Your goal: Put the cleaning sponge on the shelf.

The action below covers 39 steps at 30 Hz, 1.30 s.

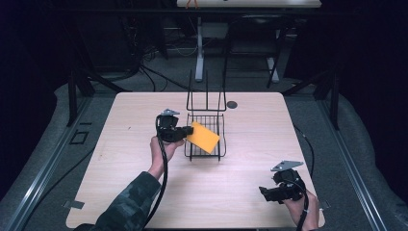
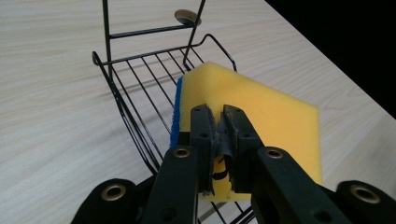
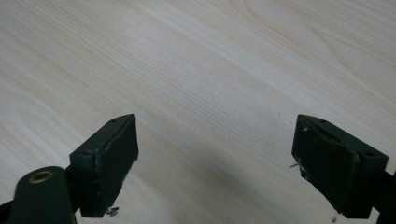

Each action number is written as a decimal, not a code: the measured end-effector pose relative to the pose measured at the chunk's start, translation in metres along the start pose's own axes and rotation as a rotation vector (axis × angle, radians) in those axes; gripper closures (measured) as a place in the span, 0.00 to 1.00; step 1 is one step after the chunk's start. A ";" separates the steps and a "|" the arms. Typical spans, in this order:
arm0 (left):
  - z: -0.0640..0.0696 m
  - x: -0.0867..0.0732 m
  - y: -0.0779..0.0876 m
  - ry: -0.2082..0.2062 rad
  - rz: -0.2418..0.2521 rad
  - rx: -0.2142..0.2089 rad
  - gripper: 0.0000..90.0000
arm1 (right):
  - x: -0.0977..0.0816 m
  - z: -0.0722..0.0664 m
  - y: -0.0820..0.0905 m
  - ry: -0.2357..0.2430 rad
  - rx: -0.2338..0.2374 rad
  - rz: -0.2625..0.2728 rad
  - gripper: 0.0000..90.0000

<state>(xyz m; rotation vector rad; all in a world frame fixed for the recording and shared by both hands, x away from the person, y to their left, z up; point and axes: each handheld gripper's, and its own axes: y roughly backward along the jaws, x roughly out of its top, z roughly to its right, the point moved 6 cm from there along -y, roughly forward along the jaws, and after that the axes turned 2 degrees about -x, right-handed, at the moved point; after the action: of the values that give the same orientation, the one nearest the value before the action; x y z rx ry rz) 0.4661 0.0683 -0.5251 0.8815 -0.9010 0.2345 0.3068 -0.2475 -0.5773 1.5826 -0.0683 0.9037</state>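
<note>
**A:** Start at the left of the table. What is the left gripper (image 1: 185, 133) doing?

**B:** It sits left of the middle in the high view, held from below by the person's left hand (image 1: 159, 147), with a camouflage sleeve (image 1: 126, 204) running back to the near edge. Its jaws point right, toward the wire rack (image 1: 206, 126), and they are pinched together on the near edge of a yellow sponge (image 1: 203, 137).

**A:** How does the sponge sit against the jaws?

**B:** In the left gripper view the sponge (image 2: 261, 107) fans out beyond the jaw tips, wider than the grip on both sides, with only its near edge squeezed between them. A blue scouring layer (image 2: 176, 114) runs along its left side. The sponge is tilted, not lying flat.

**A:** And relative to the rack?

**B:** It hangs over the rack's grid floor (image 2: 154, 77), just inside the near left rim. Whether its far corner touches the wires I cannot tell.

**A:** Anything past the rack?

**B:** A small dark round disc (image 1: 232, 104) lies on the table (image 1: 120, 159), just right of the rack's upright frame.

**A:** Now the right side.

**B:** The right gripper (image 1: 264, 193) rests near the table's near right corner, well apart from the sponge, held by the right hand (image 1: 303, 207). In the right gripper view its jaws stand spread wide with bare wood between them.
</note>
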 end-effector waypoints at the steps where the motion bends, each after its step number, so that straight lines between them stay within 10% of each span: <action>1: 0.000 0.000 -0.002 0.005 0.001 0.001 0.92 | 0.000 0.000 0.000 0.000 0.001 0.000 0.15; 21: -0.002 -0.008 -0.026 0.089 -0.035 0.043 0.90 | -0.002 -0.001 -0.003 0.009 0.008 -0.020 0.15; 39: -0.012 -0.022 -0.023 0.081 -0.131 0.036 0.77 | -0.002 -0.002 -0.003 0.009 0.008 -0.031 0.15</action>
<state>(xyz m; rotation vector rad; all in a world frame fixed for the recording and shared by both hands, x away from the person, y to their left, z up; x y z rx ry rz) 0.4714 0.0669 -0.5585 0.9543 -0.7622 0.1723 0.3062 -0.2461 -0.5813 1.5831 -0.0335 0.8877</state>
